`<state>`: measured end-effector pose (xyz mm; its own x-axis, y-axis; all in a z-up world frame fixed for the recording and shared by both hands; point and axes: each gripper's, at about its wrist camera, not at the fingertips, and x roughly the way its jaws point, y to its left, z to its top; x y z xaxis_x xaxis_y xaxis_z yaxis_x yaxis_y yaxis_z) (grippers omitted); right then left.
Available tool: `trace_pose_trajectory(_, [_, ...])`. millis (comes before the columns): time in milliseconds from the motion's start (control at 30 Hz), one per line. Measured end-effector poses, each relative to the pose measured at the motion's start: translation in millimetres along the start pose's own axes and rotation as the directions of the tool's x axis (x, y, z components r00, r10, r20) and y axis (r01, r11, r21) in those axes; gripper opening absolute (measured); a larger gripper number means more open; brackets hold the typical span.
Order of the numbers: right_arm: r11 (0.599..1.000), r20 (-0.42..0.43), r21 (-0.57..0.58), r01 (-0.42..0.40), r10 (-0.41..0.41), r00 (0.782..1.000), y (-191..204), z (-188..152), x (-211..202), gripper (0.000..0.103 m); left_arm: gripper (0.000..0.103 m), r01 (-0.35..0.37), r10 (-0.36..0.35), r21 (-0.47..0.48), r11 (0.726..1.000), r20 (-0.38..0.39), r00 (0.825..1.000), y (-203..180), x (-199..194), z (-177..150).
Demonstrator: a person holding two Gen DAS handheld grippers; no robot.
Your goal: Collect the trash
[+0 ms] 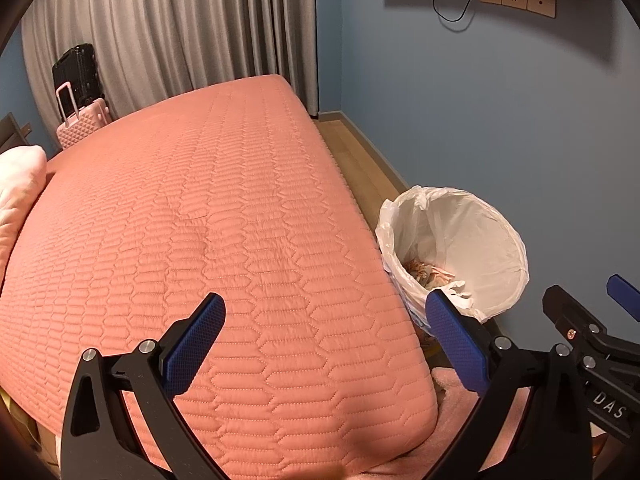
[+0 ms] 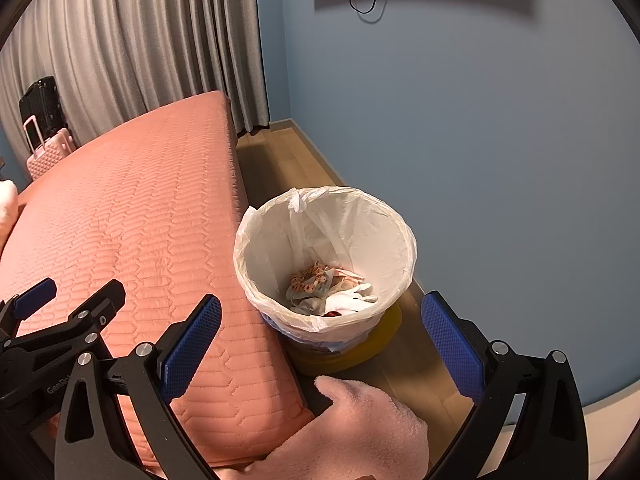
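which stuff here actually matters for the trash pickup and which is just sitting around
Part of the job:
- trash bin with white liner, on the floor beside the bed
- crumpled wrappers and tissue already in it
- left gripper and right gripper, both open and empty

Just lying about:
- pink bedspread
- pink suitcase and black suitcase
- pillow
- fuzzy pink fabric

Bin (image 1: 516, 248) base behind mattress (image 1: 240, 220); pillow (image 1: 18, 184) cut off at edge

Dim warm indoor light, soft shadows on blue wall (image 2: 500, 140), sharp focus, strong fisheye bending, dark corners
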<state>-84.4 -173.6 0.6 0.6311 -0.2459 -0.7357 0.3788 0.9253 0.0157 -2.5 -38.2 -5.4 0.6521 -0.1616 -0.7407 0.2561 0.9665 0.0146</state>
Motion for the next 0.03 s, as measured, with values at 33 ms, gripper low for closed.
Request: trace_pose_trajectory(33, [1.0,0.001,0.0,-0.001,0.001,1.0,0.9,0.1,-0.5,0.098,0.096,0.003,-0.003,0.001,1.0,-0.001,1.0,0.5,-0.1,0.0])
